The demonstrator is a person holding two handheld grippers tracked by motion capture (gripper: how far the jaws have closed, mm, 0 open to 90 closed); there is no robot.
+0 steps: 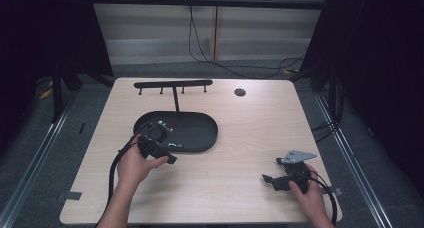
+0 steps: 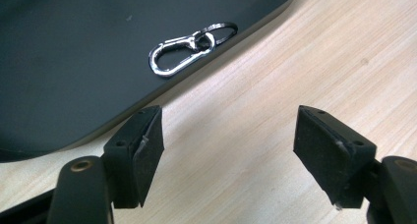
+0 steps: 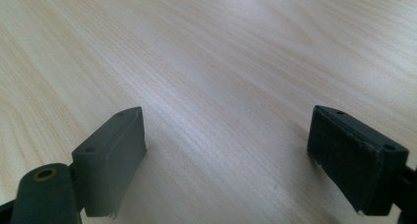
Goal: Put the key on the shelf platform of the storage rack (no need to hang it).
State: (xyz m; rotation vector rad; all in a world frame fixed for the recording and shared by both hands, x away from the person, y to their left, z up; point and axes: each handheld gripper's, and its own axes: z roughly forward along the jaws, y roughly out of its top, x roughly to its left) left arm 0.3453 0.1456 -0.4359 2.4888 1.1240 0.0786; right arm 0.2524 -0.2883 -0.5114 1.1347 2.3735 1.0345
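Carabiner (image 2: 179, 57): one small silver metal snap hook, pear-shaped and shiny, linked to one dark round key ring (image 2: 223, 30); both lie flat on the black tray, close to its near edge.
Left gripper (image 2: 228, 145): jaws spread wide with nothing between them; two black blocky pads with matte faces hang over bare table just short of the tray's edge, the carabiner ahead and to the left of them, apart from both.
Left gripper from above (image 1: 157, 143): held in the person's left hand (image 1: 134, 165), reaching over the tray's near-left rim, with a thick black cable curving back along the forearm.
Right gripper (image 3: 226, 150): jaws wide apart, empty; two dark rectangular pads over plain wood grain.
Right gripper from above (image 1: 270, 179): in the right hand (image 1: 310, 193) at the near-right part of the table, well apart from the tray; one grey three-cornered plate sits on top.
Tray (image 1: 200, 133): one black oval base, smooth and matte, low-rimmed, left of the table's centre.
Rack (image 1: 172, 84): one thin black post rises from the tray's far side and carries one horizontal bar with four short pegs hanging below.
Table (image 1: 250, 133): one, pale wood laminate with fine straight grain and rounded corners; one small dark round hole (image 1: 240, 92) near the far edge.
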